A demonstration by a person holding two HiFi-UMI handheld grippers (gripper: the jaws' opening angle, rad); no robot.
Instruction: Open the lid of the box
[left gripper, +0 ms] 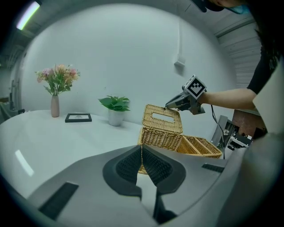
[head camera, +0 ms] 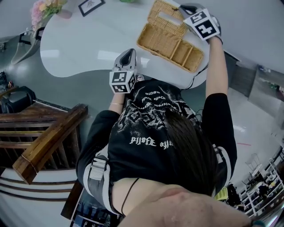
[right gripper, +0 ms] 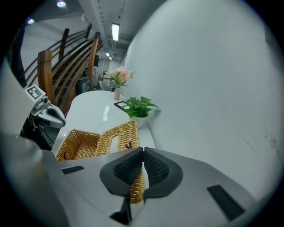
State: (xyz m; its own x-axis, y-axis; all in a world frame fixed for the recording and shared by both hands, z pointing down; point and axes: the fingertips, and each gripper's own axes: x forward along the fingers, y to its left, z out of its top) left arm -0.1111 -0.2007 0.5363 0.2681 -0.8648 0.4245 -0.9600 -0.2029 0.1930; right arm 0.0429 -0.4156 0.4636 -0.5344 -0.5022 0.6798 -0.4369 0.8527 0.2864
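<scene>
Most of the job done, by the look of it — pale woven wicker box on the curved white bench, with its flat wicker lid, slotted in the middle, already lifted clear of the rim and standing roughly upright, leaning slightly back along the far side.

Clamped on the lid's top edge: the right hand-held gripper, jaws closed down on the thin wicker, with a strip of weave visible between the pads in the right gripper view.

Left to do, as a judgement only: easing the lid fully back to a resting place, then letting go. Impossible to tell from these views whether able to stand unaided.

Inside the box, three compartments divided by wicker walls — one large under the lid at the person's left, two narrow ones at the right. Nothing to be seen in any of them but bare weave.

Left hand-held gripper idle over the bench's near edge, near the box's left end but not touching it, pads pressed together with nothing between.

Farther along the bench, away from both grippers: small green plant in a white pot, black-framed picture, slim pink vase of pastel flowers.
</scene>
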